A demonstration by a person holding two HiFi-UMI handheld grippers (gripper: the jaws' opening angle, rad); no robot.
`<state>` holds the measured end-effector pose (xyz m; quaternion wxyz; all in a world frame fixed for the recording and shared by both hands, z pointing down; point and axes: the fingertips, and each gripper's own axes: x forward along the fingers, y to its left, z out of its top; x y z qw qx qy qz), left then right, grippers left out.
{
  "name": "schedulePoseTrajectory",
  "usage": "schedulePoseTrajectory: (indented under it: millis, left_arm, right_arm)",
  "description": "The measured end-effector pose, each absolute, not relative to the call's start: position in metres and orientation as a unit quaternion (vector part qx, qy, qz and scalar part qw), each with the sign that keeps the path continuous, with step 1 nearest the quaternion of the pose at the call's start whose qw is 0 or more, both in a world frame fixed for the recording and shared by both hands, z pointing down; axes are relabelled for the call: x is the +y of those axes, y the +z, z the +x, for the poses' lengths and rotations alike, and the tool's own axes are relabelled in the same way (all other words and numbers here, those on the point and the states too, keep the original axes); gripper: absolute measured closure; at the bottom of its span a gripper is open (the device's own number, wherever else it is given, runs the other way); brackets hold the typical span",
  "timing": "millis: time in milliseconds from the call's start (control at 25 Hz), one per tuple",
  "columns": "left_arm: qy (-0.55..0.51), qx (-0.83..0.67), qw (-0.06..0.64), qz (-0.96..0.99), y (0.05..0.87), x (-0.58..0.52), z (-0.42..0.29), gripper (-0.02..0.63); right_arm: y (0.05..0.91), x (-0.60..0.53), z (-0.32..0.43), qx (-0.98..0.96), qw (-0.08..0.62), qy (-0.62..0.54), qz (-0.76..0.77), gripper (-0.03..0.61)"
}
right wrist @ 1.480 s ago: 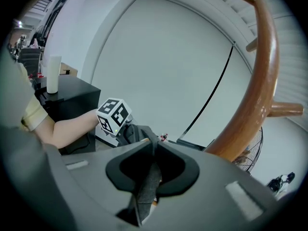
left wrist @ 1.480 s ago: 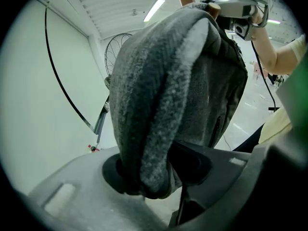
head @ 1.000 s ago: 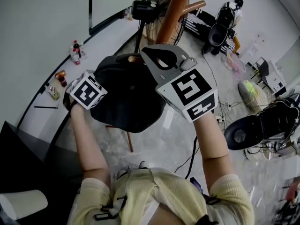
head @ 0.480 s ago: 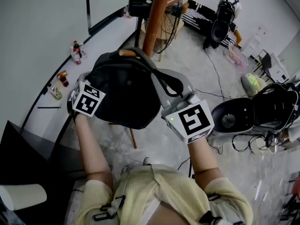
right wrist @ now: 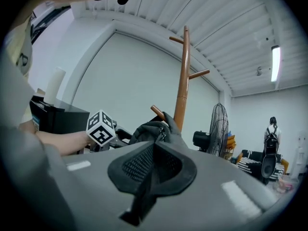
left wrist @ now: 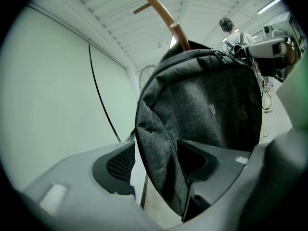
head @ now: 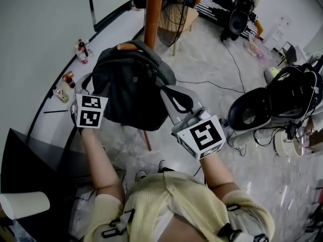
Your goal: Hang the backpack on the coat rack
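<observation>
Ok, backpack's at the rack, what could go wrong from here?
The right gripper is shut on the strap: pulling away unopened could drag the backpack off the peg or tip the coat rack. On the left gripper the jaws have just been opening, the backpack's side loose between them: backing out could snag it.

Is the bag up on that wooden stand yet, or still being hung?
Nearly finished. Done: the backpack looks hooked by its top loop over a peg of the coat rack. In hand: the left gripper has just been opening, the bag's side loose between its jaws; the right gripper pinches a shoulder strap. Left: release that strap and back away.
</observation>
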<state>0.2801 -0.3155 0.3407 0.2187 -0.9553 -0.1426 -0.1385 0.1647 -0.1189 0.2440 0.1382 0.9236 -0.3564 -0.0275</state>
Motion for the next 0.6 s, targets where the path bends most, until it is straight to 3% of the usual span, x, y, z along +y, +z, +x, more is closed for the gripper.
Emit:
schedulePoseTrajectory:
  millis: [240, 600]
  left_arm:
    - [-0.085, -0.124, 0.195, -0.969, 0.312, -0.313, 0.247, 0.33]
    - [0.008, -0.184, 0.03, -0.983, 0.27, -0.27, 0.183, 0.348]
  right_arm:
    - [0.259, -0.114, 0.165, -0.36, 0.104, -0.018, 0.927, 0.574]
    - [0.255, -0.109, 0.16, -0.368, 0.058, -0.04, 0.927, 0.574]
